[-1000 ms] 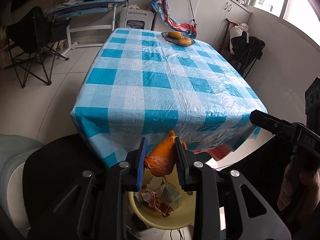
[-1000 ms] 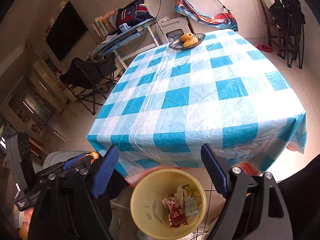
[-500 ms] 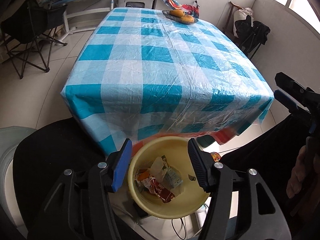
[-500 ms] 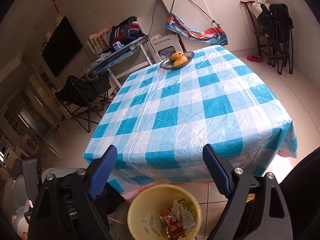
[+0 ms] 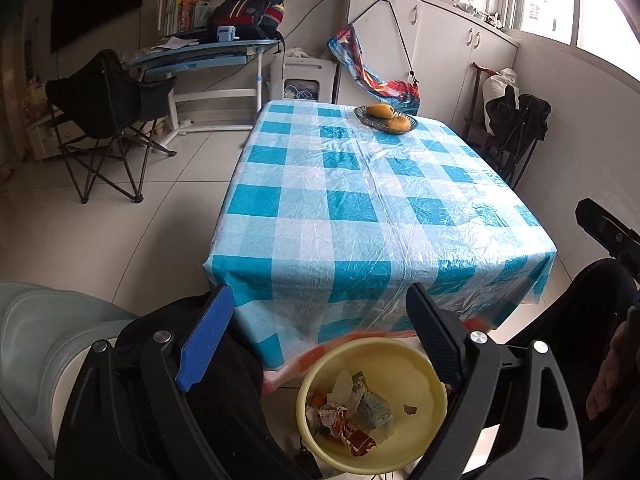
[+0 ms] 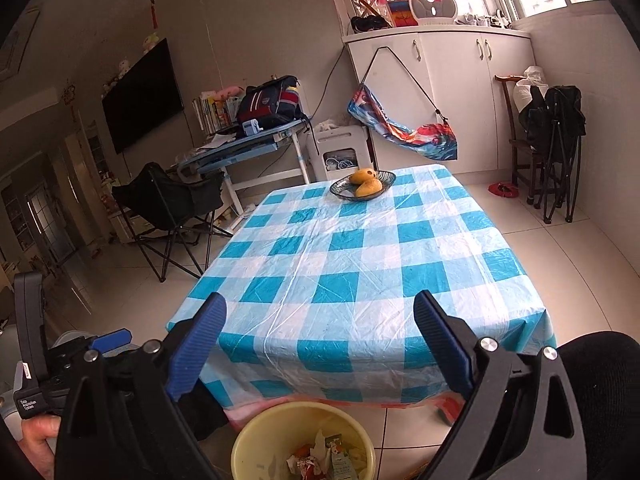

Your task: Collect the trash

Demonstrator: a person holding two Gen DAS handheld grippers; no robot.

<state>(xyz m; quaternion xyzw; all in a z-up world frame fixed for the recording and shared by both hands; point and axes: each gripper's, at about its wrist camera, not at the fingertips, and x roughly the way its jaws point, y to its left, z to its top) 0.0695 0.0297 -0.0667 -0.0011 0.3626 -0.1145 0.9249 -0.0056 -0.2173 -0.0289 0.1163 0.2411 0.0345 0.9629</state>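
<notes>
A yellow bin [image 5: 420,364] stands on the floor at the near end of the table; it also shows in the right wrist view [image 6: 248,444]. It holds crumpled wrappers [image 5: 340,420], a small carton and an orange peel [image 5: 317,397]. My left gripper [image 5: 320,320] is open and empty, held above the bin. My right gripper [image 6: 320,332] is open and empty, held above the table's near edge and the bin. The left gripper also shows at the left of the right wrist view [image 6: 108,340].
The table [image 5: 360,200] has a blue-and-white checked plastic cloth. A dark dish with mangoes [image 5: 386,119] sits at its far end. A folding chair [image 5: 108,120] and a desk [image 5: 208,56] stand to the left; folded chairs [image 5: 516,132] lean at the right wall.
My left gripper opened and let the orange peel fall into the bin. Both grippers then tilted up, so more of the room shows.
</notes>
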